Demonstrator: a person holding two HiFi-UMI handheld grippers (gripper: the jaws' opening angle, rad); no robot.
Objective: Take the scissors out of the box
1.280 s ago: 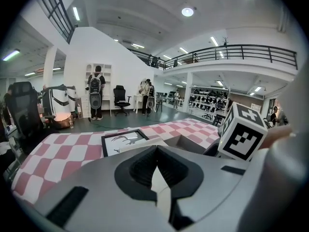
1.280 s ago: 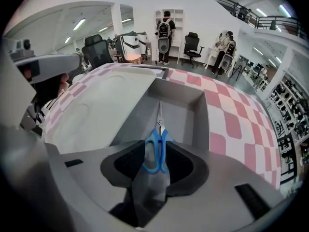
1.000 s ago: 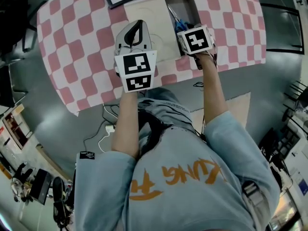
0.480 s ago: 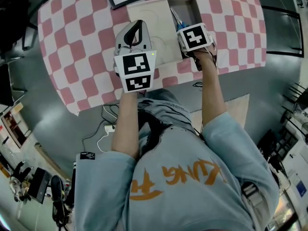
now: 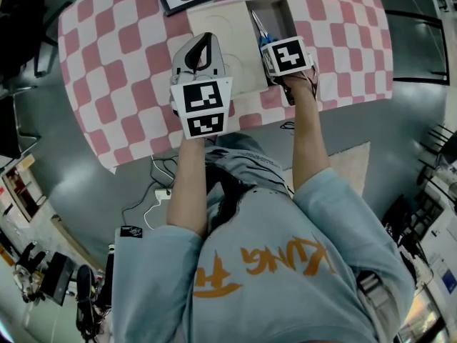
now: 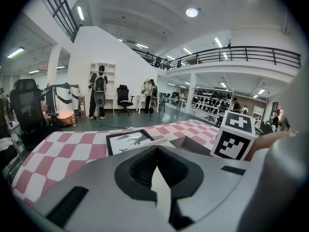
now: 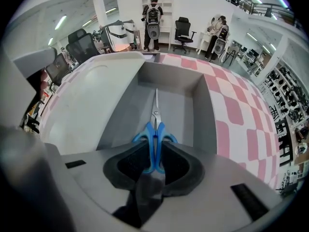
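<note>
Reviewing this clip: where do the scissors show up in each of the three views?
Head view: upper centre-right, scissors lying in the open box.
Left gripper view: scissors not visible; only the box's rim, right of centre.
Right gripper view: centre, scissors with blue handles between the right gripper's fingers, which have just been closing on them; blades point away.
Shared landmark: the box on the checkered cloth.

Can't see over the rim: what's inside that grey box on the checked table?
One pair of blue-handled metal scissors, handles between the right gripper's fingers, which have just been closing. The gripper covers the grey box's near end.
</note>
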